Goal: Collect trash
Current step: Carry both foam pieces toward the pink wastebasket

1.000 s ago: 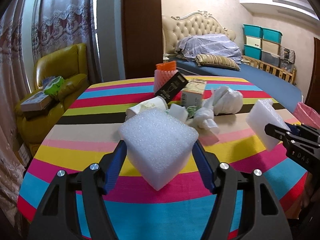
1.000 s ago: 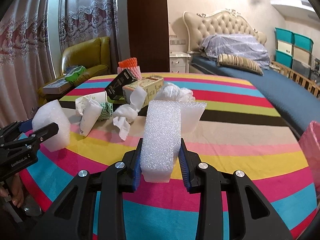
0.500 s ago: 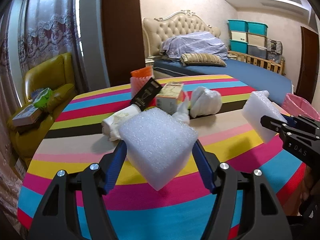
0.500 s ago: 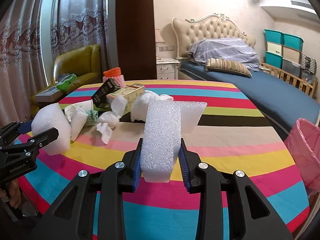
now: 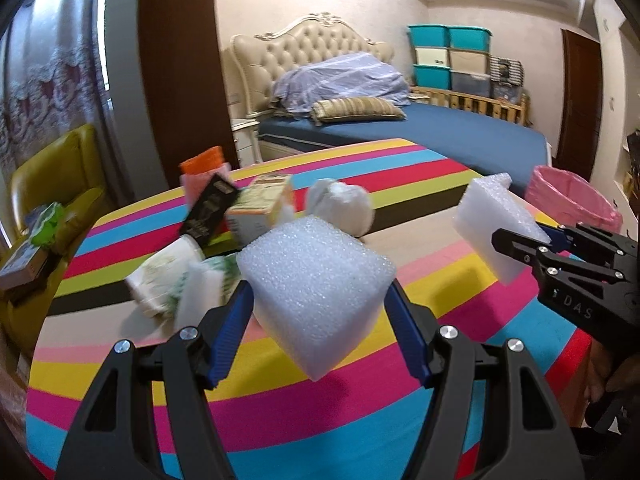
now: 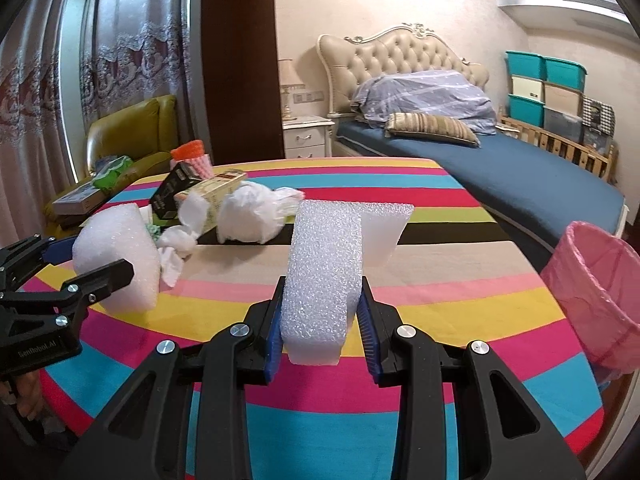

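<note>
Both grippers carry foam above the striped table (image 6: 460, 292), so the step in hand looks like the carry to the bin. The left gripper (image 5: 320, 322) pinches a foam cube (image 5: 316, 292); the right gripper (image 6: 322, 330) pinches a foam slab (image 6: 324, 264). The next move calls for reaching over the pink bin (image 6: 596, 292), beyond the table's right edge, then opening. More trash (image 6: 244, 216) lies farther back on the table.

1. Surface (image 6: 460, 300): multicolour stripes – pink, yellow, blue, red, black, beige.
2. Foam block (image 5: 316, 292) & foam slab (image 6: 320, 272): white, bubbly texture.
3. Bin (image 6: 600, 296): pink liner.
4. Claw pads (image 6: 366, 334): blue; frames black.
5. Armchair (image 6: 128, 136): mustard yellow.
6. Bed (image 6: 520, 176): navy sheet, cream tufted headboard.
7. Storage boxes (image 5: 448, 36): teal & beige.
</note>
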The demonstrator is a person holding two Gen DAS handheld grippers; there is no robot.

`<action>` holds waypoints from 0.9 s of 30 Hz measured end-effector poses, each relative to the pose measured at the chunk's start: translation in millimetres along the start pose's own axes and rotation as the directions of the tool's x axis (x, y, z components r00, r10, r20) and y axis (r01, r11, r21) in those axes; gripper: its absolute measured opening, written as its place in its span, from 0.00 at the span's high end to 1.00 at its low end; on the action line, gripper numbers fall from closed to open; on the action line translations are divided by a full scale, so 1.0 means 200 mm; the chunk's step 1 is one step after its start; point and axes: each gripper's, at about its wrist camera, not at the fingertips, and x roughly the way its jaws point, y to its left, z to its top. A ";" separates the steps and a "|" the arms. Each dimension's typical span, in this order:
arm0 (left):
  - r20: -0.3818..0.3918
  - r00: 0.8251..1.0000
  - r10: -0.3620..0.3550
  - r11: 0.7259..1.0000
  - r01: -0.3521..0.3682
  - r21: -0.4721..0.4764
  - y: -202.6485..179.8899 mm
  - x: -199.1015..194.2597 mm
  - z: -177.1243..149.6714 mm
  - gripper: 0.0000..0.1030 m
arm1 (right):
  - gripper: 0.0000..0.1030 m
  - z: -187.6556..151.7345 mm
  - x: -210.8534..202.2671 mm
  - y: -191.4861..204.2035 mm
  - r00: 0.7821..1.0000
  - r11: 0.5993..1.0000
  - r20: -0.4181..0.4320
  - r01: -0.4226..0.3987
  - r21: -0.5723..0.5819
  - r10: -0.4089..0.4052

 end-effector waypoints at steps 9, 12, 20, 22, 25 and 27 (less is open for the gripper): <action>-0.052 0.995 -0.080 0.995 0.083 0.048 -0.19 0.15 0.06 0.37 | 0.68 -0.01 -0.01 -0.19 0.998 0.996 0.005 0.057 0.066 -0.057; -0.073 0.991 -0.116 0.991 0.121 0.058 -0.26 0.18 0.08 0.37 | 0.68 -0.01 -0.04 -0.28 0.996 0.992 0.015 0.084 0.092 -0.086; -0.111 0.968 -0.224 0.965 0.236 0.112 -0.51 0.24 0.15 0.37 | 0.68 -0.02 -0.13 -0.53 0.982 0.970 0.042 0.176 0.169 -0.186; -0.108 0.962 -0.251 0.957 0.263 0.121 -0.57 0.25 0.19 0.37 | 0.68 -0.01 -0.15 -0.62 0.974 0.960 0.046 0.208 0.188 -0.220; -0.086 0.953 -0.291 0.942 0.301 0.146 -0.68 0.27 0.26 0.37 | 0.68 -0.01 -0.21 -0.75 0.961 0.941 0.055 0.251 0.225 -0.270; -0.075 0.944 -0.321 0.931 0.329 0.160 -0.77 0.30 0.32 0.37 | 0.68 -0.01 -0.24 -0.83 0.951 0.929 0.061 0.280 0.243 -0.303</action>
